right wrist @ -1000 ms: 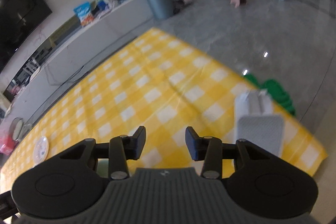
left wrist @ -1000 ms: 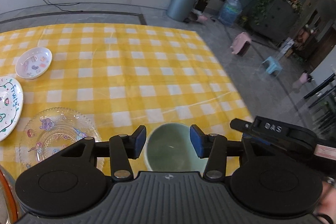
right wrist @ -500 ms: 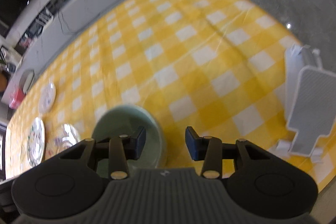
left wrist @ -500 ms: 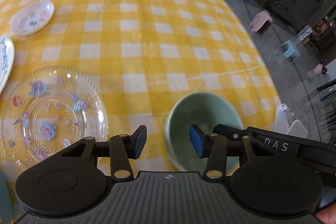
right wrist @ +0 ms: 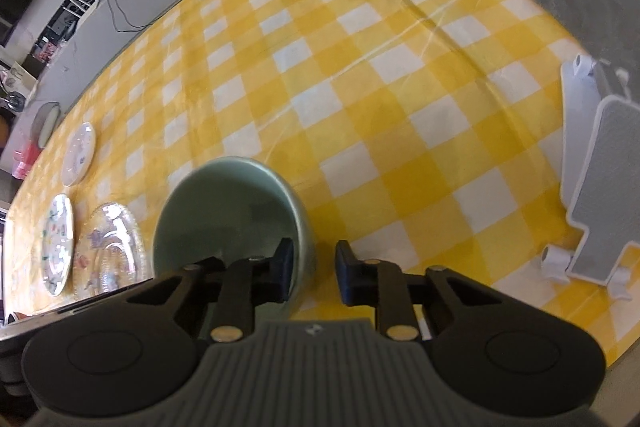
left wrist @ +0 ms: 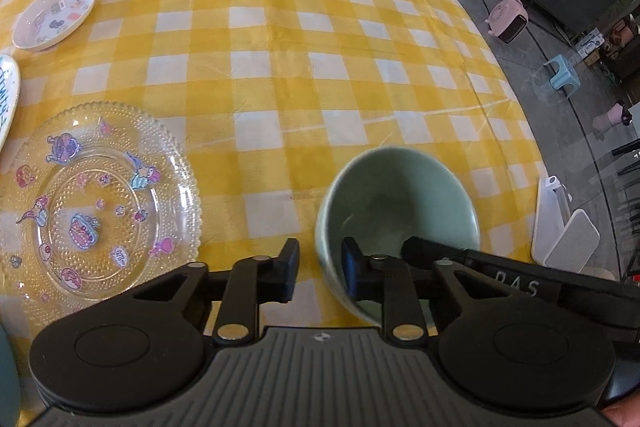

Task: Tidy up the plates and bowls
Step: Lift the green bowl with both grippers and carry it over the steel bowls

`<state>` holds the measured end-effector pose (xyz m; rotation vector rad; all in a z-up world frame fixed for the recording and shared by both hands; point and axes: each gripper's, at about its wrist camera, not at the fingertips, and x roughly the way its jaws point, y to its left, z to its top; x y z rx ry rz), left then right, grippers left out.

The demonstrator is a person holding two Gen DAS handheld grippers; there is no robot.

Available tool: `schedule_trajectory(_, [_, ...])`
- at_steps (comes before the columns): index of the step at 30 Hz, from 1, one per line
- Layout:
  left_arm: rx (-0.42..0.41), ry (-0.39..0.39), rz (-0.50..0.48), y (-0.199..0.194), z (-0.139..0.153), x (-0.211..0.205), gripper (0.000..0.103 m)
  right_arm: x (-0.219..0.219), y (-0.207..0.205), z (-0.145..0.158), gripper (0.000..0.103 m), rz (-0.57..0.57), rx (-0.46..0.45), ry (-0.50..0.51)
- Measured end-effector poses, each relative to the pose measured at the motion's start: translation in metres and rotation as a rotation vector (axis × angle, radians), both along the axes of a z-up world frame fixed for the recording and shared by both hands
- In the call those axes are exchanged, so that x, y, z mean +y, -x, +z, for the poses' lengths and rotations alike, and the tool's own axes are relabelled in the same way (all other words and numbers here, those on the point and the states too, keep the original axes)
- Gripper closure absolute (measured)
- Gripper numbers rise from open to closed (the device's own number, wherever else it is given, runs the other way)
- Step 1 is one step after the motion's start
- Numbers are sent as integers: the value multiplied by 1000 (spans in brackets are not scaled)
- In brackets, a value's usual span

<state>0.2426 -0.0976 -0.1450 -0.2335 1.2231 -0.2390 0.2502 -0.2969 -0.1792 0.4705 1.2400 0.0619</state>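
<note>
- Down at the near edge of the bench [left wrist: 280, 27], the pale green bowl [left wrist: 400, 195] sat with its rim between the fingers of both hand-held grippers at once.
- The left hand-held gripper [left wrist: 319, 273] straddled the bowl's left wall, one finger inside and the other outside on the cloth side; its jaws were closing, with a gap still showing between the outer pad and the wall.
- The right hand-held gripper [right wrist: 313, 273] straddled the opposite wall of the same bowl [right wrist: 224, 211], its left finger inside and its right finger outside; its jaws were closing too, and the outer pad stood just clear of the wall.
- The bowl was glossy, plain and deep, with a smooth rounded rim and nothing visible inside.
- Just left of it lay a clear glass plate [left wrist: 96, 203] with a beaded edge and cartoon prints, near the bowl but apart from it.
- Further left, a white plate with lettering [left wrist: 6, 95] was cut off by the frame edge, and a small white printed dish [left wrist: 54, 15] lay beyond it, well apart.
- A yellow-and-white checked cloth [right wrist: 380, 107] covered the bench, bare across the whole stretch beyond the bowl.
- To the right, at the bench's corner, stood a white and grey plastic stand [right wrist: 596, 179], well apart from the bowl.
- Beyond the right edge lay grey floor with a pink stool-like thing [left wrist: 508, 25] and a small blue stool [left wrist: 562, 71].
</note>
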Motion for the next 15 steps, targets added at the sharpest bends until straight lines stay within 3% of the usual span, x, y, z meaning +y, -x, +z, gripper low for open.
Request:
schedule_trajectory(2, [-1, -1, -9, 0, 1, -3, 88, 1, 0, 0, 90, 9, -1, -10])
schedule_trajectory(15, [-7, -27, 9, 6, 2, -10, 90, 6, 4, 3, 92, 28, -11, 15])
